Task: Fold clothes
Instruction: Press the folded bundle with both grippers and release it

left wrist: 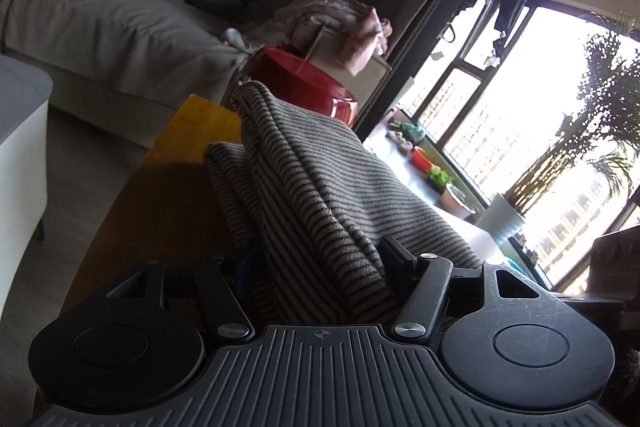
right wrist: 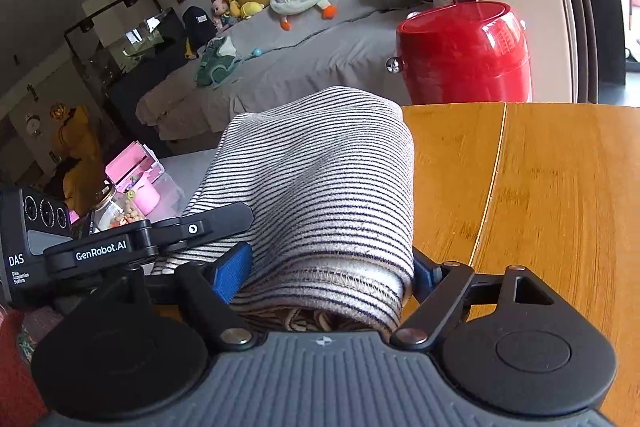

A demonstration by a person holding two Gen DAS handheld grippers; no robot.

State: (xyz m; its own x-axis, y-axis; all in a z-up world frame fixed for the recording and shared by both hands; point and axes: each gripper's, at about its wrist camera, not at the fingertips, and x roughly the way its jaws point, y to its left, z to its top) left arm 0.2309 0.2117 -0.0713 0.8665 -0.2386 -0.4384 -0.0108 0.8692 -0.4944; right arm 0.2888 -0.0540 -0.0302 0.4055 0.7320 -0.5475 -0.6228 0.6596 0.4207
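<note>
A grey-and-black striped garment [right wrist: 320,163] lies folded into a thick bundle on the wooden table [right wrist: 540,187]. My right gripper [right wrist: 328,267] is shut on its near hemmed end, a blue pad [right wrist: 230,275] pressed against each side. In the same view the left gripper's black finger [right wrist: 224,221] rests on the bundle's left edge. In the left wrist view the striped garment [left wrist: 320,179] rises in folds from between the fingers of my left gripper [left wrist: 320,259], which is shut on it. The cloth hides most of the left finger.
A red glossy container [right wrist: 464,55] stands just beyond the table's far edge. Behind it runs a grey sofa [right wrist: 300,67] with plush toys and a pink blanket. A pink box [right wrist: 136,167] and jars sit at the left. Tall windows and potted plants [left wrist: 592,131] lie to the right.
</note>
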